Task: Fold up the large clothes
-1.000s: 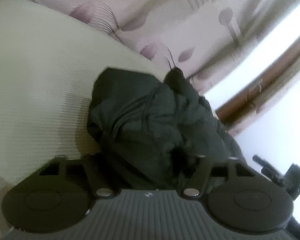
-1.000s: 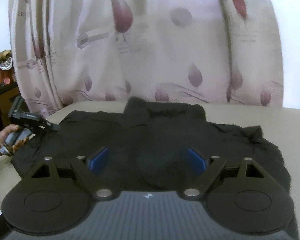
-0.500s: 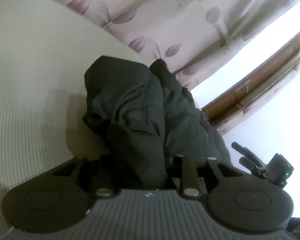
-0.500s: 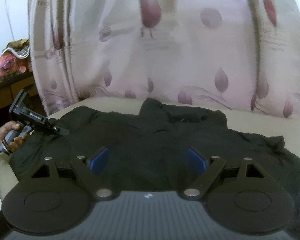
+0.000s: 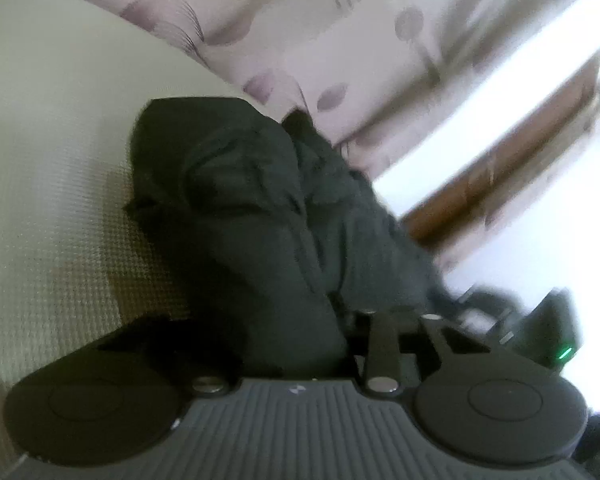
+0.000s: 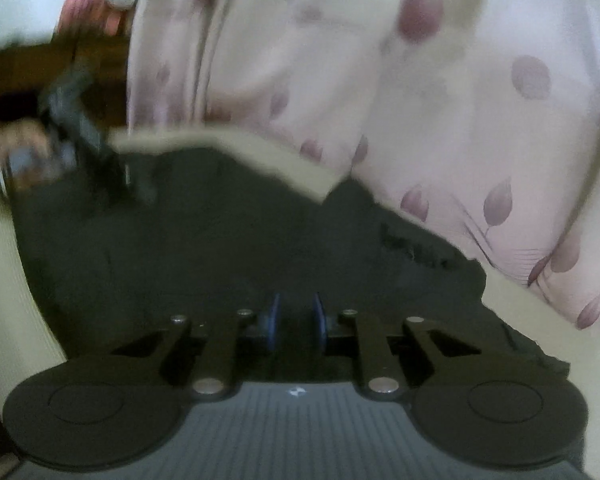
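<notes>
A black garment (image 5: 240,200) lies bunched on a cream padded surface (image 5: 52,160). A thick fold of it runs down between the jaws of my left gripper (image 5: 308,320), which are closing on it; the cloth hides the left finger. In the right wrist view the garment (image 6: 180,248) lies spread out. My right gripper (image 6: 297,320) is low over its near edge, its jaws closing, the blue pads (image 6: 274,320) narrow with dark cloth between them. This view is blurred. The left gripper (image 6: 76,136) shows far left, at the garment's other edge.
A pale curtain with purple leaf prints (image 6: 380,80) hangs right behind the cream surface (image 6: 28,300). A wooden furniture edge (image 5: 520,152) and a bright wall lie to the right in the left wrist view. A hand (image 6: 16,156) holds the far gripper.
The right jaws went from wide apart to nearly together, and that view rolled and tilted. The left jaws narrowed on the bunched cloth, which has gathered closer to the camera.
</notes>
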